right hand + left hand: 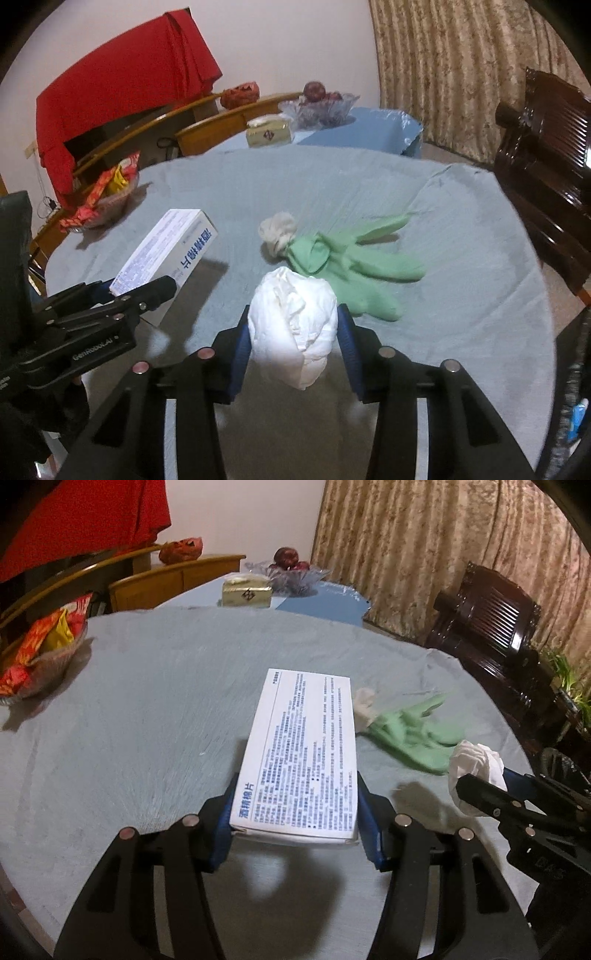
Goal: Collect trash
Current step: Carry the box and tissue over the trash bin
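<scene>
So the left gripper (295, 812) has its blue pads clamped on the near end of the white box (303, 746), one pad on each long side, and the rest of the box sticks out toward the far side, lifted off the grey-blue table cloth (147, 709) with its shadow underneath. The right gripper (293, 332) is squeezed onto a crumpled white tissue wad (295, 328) that sits right between the pads and bulges out above and below them. Still lying on the cloth just beyond that wad are a green glove (354, 266) and a smaller greyish tissue ball (277, 230) touching its left end.
</scene>
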The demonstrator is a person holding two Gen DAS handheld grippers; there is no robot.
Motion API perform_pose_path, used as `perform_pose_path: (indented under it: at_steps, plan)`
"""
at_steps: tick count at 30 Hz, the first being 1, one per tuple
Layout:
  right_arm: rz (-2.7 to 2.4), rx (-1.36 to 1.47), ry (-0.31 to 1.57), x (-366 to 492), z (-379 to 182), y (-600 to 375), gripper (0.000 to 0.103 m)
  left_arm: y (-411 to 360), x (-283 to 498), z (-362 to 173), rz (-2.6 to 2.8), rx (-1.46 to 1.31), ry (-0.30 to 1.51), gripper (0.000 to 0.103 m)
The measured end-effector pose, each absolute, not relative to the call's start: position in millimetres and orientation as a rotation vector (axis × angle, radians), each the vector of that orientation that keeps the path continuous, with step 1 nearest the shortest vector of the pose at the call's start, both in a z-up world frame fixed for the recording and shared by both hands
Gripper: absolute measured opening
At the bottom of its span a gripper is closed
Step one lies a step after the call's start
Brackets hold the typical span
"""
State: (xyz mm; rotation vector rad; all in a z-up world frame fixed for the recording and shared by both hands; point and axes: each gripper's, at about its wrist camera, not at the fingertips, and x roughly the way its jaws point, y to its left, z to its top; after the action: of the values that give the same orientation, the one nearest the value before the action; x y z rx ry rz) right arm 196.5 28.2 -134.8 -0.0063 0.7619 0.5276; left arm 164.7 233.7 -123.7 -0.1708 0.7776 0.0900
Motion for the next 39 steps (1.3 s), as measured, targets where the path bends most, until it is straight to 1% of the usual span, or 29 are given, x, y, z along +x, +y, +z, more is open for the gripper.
perform_pose_path:
  at_steps: [8,24,39]
  plan:
    - [0.474,0.019,0.689,177.7,-100.7,-20.2,0.044,193.6,156.9,-88.1,0.047,-0.145,0.736,0.055]
    - [0.34,0.075,0.597,132.3,-57.9,-123.8,0.044,89.2,133.3,-42.2,-0.132,-0.089,0.686,0.055]
    - [0.167,0.112,0.557,93.7,-50.1,-218.2,0.044,-5.3,123.8,-28.5,-0.308,-0.022,0.663,0.055]
